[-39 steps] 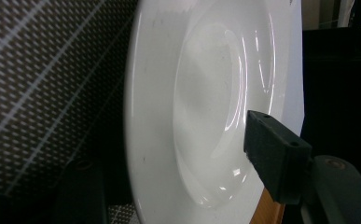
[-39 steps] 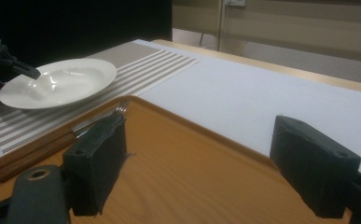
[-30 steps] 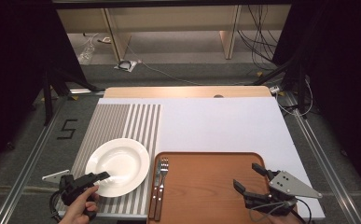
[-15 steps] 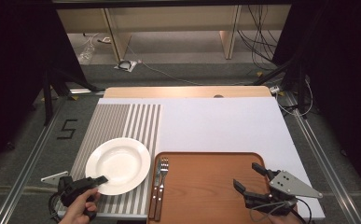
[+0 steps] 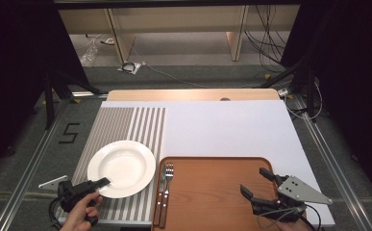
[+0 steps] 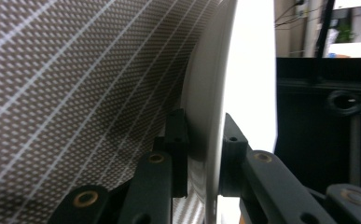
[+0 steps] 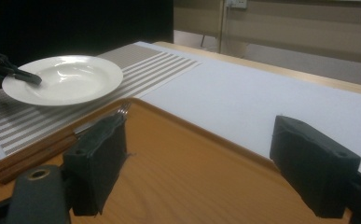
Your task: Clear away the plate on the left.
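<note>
Since one second ago, the white plate [image 5: 121, 168] has shifted toward 1 o'clock on the striped mat [image 5: 126, 126], carried by the left gripper [image 5: 103, 182], whose jaws clamp its rim at 7 o'clock. The left hand [image 5: 80, 211] has followed in the same direction. The plate's rim now lies nearer the wooden tray [image 5: 212, 192] at 3 o'clock.

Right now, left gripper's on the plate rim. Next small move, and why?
Probably carry the plate toward the bare middle of the wooden tray. The left gripper is clamped on its near rim, jaws on either side in the left gripper view. The fork and knife lie along the tray's left edge; the right gripper hangs open, idle.
</note>
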Available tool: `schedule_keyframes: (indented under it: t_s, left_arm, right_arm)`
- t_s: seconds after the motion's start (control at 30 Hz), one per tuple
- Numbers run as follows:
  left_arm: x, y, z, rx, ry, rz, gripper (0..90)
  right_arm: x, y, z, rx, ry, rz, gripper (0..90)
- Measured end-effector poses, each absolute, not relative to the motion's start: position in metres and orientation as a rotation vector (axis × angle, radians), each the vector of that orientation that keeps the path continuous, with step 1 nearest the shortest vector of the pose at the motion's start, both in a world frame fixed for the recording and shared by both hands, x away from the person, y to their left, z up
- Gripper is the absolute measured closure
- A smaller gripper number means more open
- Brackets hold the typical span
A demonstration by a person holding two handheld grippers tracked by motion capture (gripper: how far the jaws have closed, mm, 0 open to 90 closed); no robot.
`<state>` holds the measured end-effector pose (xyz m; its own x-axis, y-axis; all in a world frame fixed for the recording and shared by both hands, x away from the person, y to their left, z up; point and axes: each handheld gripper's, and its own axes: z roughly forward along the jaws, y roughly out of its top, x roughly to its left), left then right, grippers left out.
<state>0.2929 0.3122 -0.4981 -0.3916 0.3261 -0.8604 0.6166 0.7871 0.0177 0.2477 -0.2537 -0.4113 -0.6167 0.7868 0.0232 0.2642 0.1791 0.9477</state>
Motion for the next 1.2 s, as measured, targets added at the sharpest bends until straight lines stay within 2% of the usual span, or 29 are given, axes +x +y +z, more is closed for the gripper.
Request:
schedule_keyframes:
  t_s: [0.3, 0.57, 1.2]
  left_arm:
    - [0.294, 0.314, -0.497, 0.669, 1.96, -0.402, 76.9]
    - [0.296, 0.31, -0.492, 0.71, 1.911, -0.395, 76.8]
    - [0.302, 0.29, -0.487, 0.774, 1.84, -0.477, 76.6]
  right_arm:
    - [0.248, -0.254, -0.411, 0.985, 1.984, 1.438, 19.7]
    - [0.248, -0.254, -0.411, 0.985, 1.984, 1.437, 19.7]
    - [0.249, -0.254, -0.412, 0.99, 1.981, 1.439, 19.7]
